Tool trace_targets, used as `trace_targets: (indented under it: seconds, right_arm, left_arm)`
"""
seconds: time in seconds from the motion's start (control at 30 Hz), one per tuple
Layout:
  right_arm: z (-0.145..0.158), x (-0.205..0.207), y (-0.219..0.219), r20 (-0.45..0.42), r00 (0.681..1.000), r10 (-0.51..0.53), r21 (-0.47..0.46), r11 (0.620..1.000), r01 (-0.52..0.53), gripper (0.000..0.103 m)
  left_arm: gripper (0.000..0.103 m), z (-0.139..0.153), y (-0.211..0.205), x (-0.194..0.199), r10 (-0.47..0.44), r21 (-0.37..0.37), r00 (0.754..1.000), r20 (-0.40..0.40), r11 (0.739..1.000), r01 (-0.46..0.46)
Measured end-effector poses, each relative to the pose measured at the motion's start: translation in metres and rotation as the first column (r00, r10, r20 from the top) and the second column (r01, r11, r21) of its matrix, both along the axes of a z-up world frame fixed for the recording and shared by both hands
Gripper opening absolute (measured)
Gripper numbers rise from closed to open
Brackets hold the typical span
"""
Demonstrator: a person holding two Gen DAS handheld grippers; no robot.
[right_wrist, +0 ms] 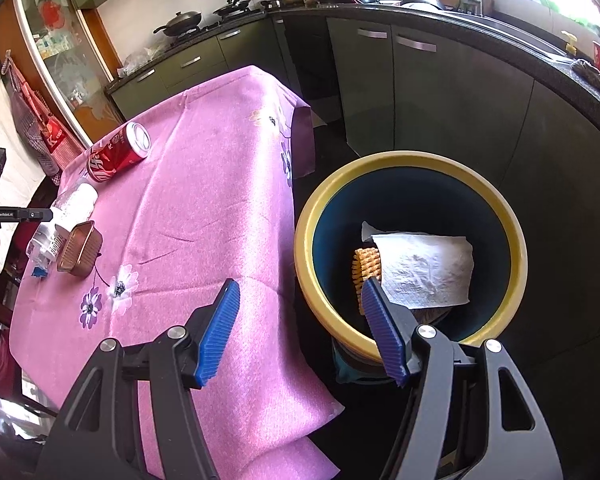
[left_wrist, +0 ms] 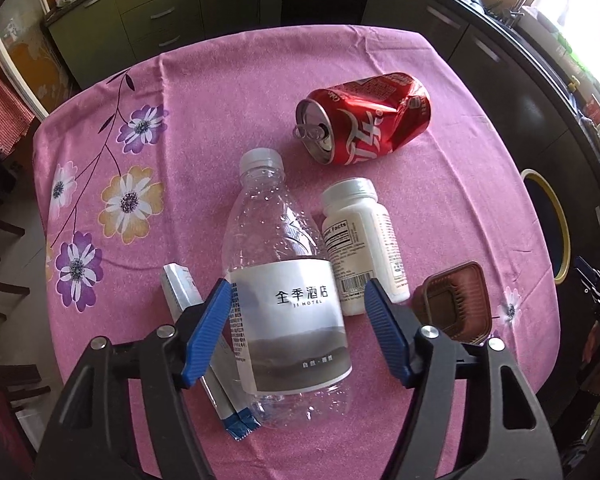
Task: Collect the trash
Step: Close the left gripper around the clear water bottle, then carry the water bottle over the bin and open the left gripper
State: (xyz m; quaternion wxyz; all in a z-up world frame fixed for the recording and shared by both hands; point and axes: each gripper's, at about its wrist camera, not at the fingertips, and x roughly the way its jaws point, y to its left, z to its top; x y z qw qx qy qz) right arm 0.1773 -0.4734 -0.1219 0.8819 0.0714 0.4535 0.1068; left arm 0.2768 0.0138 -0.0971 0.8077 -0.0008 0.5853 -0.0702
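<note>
A: Left gripper [left_wrist: 298, 294] fingers spread, straddling the water bottle [left_wrist: 286, 276] at its label, not pinching yet. Right gripper [right_wrist: 300, 292] fingers spread too, holding nothing, over the desk edge beside the trash bin [right_wrist: 499, 208].

B: Bottle handling?

A: Looks empty, so I'd guess light, thin-walled, slippery; may crumple. Grab at the label band. It lies on the desk between a flat packet [left_wrist: 204, 332] and a white pill bottle [left_wrist: 359, 240]; the crushed cola can [left_wrist: 365, 118] and brown tray [left_wrist: 455, 302] are near.

B: Surface, room?

A: Pink floral tablecloth [left_wrist: 228, 100], kitchen cabinets [right_wrist: 379, 80] behind. Paper towel [right_wrist: 423, 270] in bin.
</note>
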Motion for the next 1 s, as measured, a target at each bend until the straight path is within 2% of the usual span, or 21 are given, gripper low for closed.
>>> trace_targets:
  seconds: [0.17, 0.43, 0.6, 0.73, 1.0]
  right_arm:
    - [-0.004, 0.002, 0.001, -0.012, 1.0, 0.005, 0.01, 1.0, -0.005, 0.064]
    - [-0.008, 0.003, 0.01, -0.023, 0.999, 0.026, 0.016, 1.0, -0.026, 0.064]
    - [-0.008, 0.003, 0.012, -0.026, 0.999, 0.029, 0.019, 0.999, -0.029, 0.065]
    - [-0.011, 0.003, 0.013, -0.036, 0.999, 0.031, 0.022, 0.999, -0.03, 0.069]
    - [-0.015, 0.003, 0.014, -0.046, 0.998, 0.032, 0.03, 0.999, -0.031, 0.068]
  left_arm:
    - [0.061, -0.008, 0.0, 0.006, -0.006, 0.051, 1.0, -0.026, 0.999, 0.007]
    - [0.065, -0.017, -0.002, 0.018, -0.019, 0.07, 0.997, -0.07, 0.997, 0.024]
    - [0.066, -0.032, -0.008, 0.024, -0.029, 0.1, 0.993, -0.111, 0.994, 0.04]
    - [0.065, -0.048, -0.008, 0.029, -0.026, 0.092, 0.988, -0.154, 0.995, 0.04]
    - [0.063, -0.044, -0.009, 0.026, -0.028, 0.07, 0.993, -0.116, 0.997, 0.036]
